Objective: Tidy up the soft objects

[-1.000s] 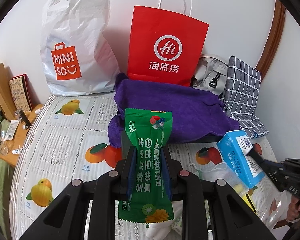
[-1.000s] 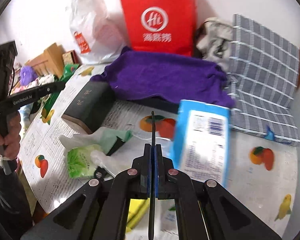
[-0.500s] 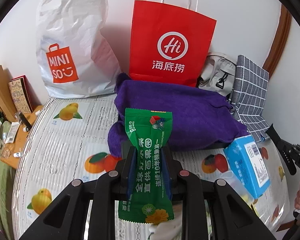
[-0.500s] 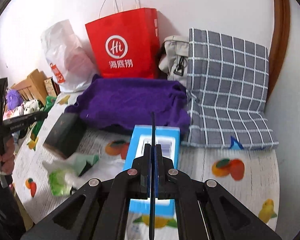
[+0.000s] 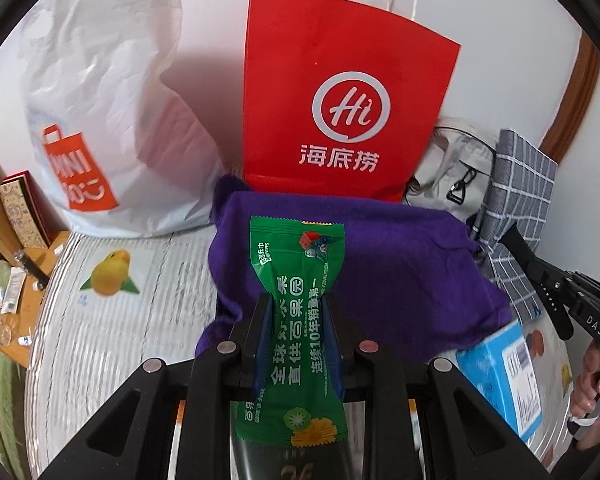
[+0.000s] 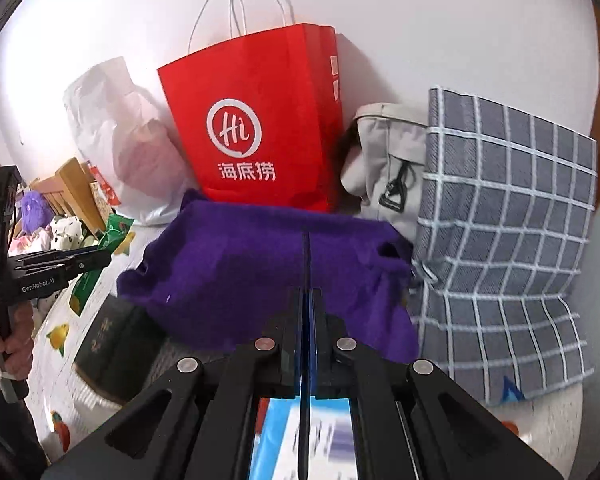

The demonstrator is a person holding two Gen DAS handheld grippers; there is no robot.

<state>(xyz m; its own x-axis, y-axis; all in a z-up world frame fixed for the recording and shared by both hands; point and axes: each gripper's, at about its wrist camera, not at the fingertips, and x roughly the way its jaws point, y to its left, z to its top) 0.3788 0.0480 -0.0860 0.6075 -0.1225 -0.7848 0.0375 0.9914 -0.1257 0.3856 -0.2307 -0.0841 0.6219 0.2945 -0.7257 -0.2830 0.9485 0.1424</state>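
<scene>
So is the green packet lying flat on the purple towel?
No, the left tongs are squeezing the green packet and holding it up in front of the purple towel.

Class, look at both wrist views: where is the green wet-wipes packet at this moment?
In the left wrist view, the green plastic wet-wipes packet stands upright, clamped in the left gripper, in front of the purple fleece cloth and red paper bag.
</scene>
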